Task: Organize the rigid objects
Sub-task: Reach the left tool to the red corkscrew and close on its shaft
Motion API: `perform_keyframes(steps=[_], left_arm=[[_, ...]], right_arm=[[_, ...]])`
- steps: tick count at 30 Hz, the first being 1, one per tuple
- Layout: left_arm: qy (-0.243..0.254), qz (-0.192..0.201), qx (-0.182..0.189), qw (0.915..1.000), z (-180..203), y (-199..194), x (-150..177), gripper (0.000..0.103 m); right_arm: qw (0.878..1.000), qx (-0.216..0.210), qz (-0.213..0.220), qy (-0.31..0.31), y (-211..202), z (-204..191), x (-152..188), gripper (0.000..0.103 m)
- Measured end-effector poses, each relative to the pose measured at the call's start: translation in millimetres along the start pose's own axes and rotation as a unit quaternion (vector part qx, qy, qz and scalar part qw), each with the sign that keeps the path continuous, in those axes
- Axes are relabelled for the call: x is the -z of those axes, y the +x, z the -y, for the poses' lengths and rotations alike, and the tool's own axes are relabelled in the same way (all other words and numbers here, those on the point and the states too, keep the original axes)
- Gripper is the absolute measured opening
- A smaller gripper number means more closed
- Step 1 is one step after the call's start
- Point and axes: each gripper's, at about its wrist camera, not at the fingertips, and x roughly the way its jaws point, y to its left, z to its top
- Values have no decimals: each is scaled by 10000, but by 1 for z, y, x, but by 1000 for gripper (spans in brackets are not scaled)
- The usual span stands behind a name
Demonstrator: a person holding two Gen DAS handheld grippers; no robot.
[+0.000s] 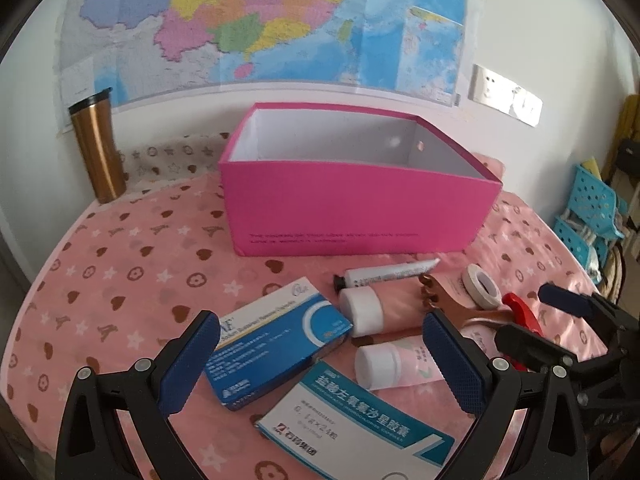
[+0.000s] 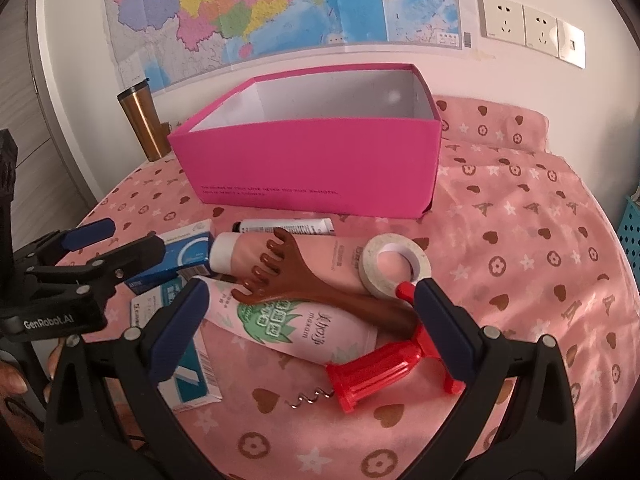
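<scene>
The scratcher (image 2: 316,292) lies across the pink tubes (image 2: 296,328) at frame centre, touching the corkscrew (image 2: 384,368), so lifting one could drag or roll its neighbours. The pink box (image 2: 320,168) stands in the upper middle. The right gripper (image 2: 308,320) and left gripper (image 1: 320,360) both gape wide, holding nothing.

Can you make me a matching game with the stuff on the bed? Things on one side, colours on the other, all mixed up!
Things:
1. box
2. corkscrew
3. cup
4. tape roll

Colours:
A. red
B. white
C. bright pink
D. copper brown

Pairs: 1-C, 2-A, 3-D, 4-B
</scene>
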Motion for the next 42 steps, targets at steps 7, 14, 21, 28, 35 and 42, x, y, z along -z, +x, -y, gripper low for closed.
perform_keyframes(steps=[7, 14, 21, 28, 35, 42], left_arm=[[441, -271, 557, 9971, 25, 13, 1, 102], [995, -462, 1212, 9865, 54, 16, 6, 101], [1430, -776, 1801, 9701, 83, 18, 16, 90], [1451, -1086, 2181, 9590, 99, 30, 20, 73], [1579, -1313, 2404, 9487, 118, 36, 28, 66], [1690, -1598, 2495, 9400, 135, 47, 33, 44]], right_arm=[[9987, 168, -147, 469, -1, 38, 8, 95], [9957, 127, -409, 825, 3, 73, 19, 79], [9945, -122, -577, 871, 4, 87, 28, 67], [9959, -217, -561, 680, -6, 88, 35, 58], [9949, -427, -601, 694, -15, 97, 44, 58], [9947, -547, -744, 458, -16, 93, 54, 58]])
